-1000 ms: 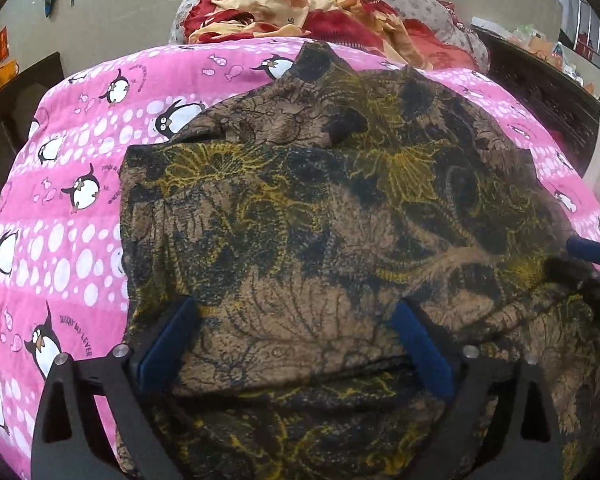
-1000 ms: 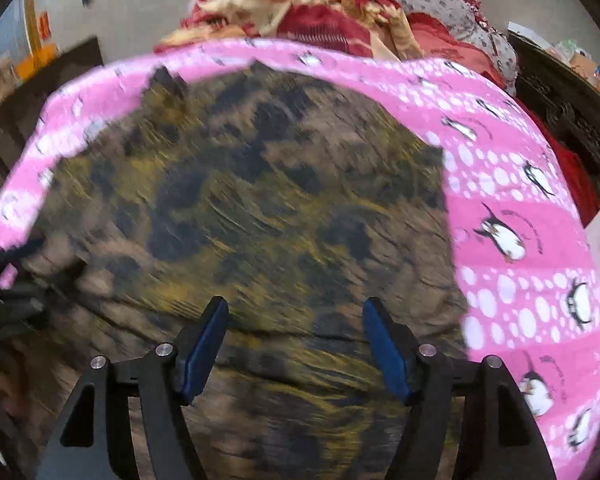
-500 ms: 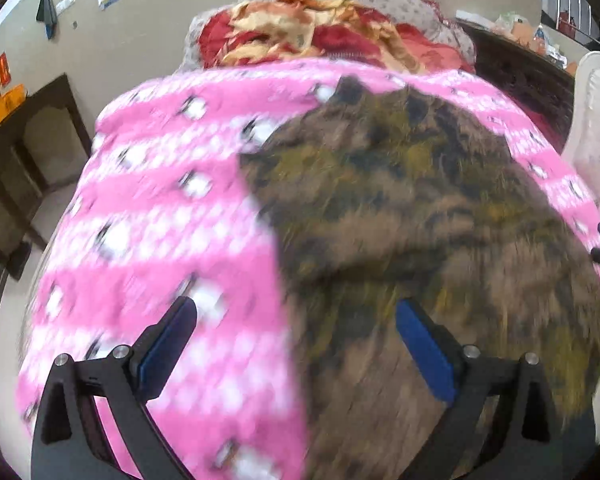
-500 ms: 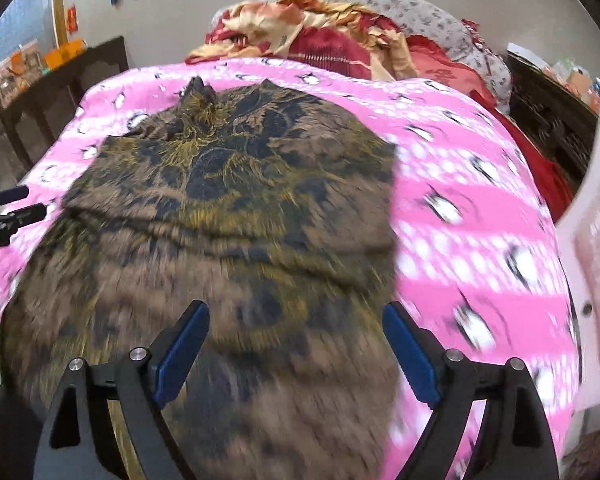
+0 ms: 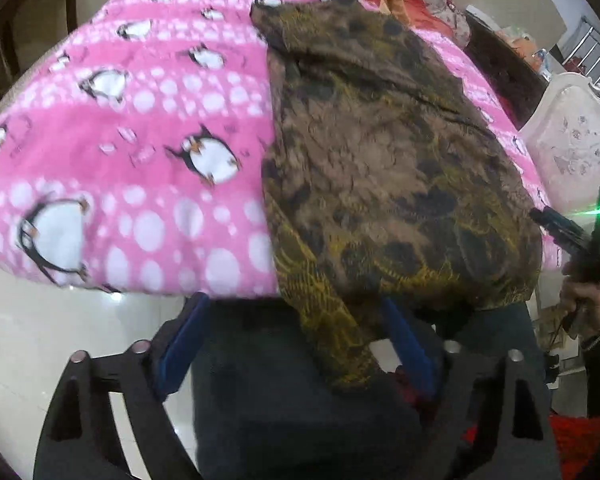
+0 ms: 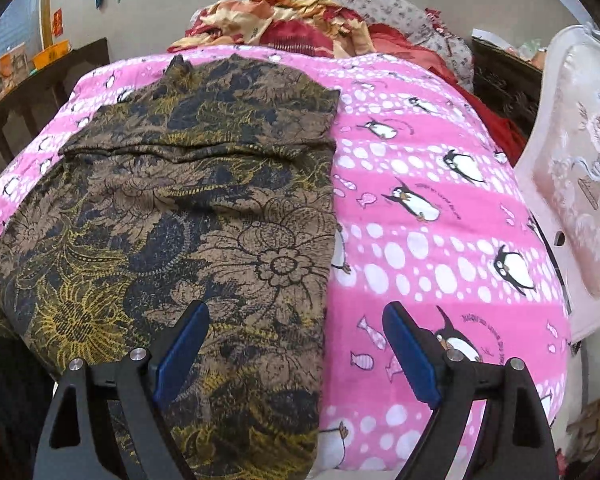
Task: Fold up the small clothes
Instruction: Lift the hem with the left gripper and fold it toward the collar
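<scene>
A brown garment with black and yellow flower print (image 6: 188,216) lies spread on a pink penguin blanket (image 6: 440,208); its near end hangs over the bed edge (image 5: 332,320). A fold ridge crosses it in the right wrist view. My left gripper (image 5: 296,344) is open, off the bed's near edge, over the floor beside the hanging cloth. My right gripper (image 6: 296,352) is open and empty above the garment's right edge. The right gripper also shows at the far right of the left wrist view (image 5: 572,236).
A heap of red and orange bedding (image 6: 300,24) lies at the head of the bed. A white padded chair (image 6: 580,176) stands on the right. A dark wooden table (image 6: 32,80) stands on the left. Pale tiled floor (image 5: 60,328) lies below the bed edge.
Both grippers have pulled back toward the near bed edge. The left one has swung left and down past the edge. The garment lies still.
</scene>
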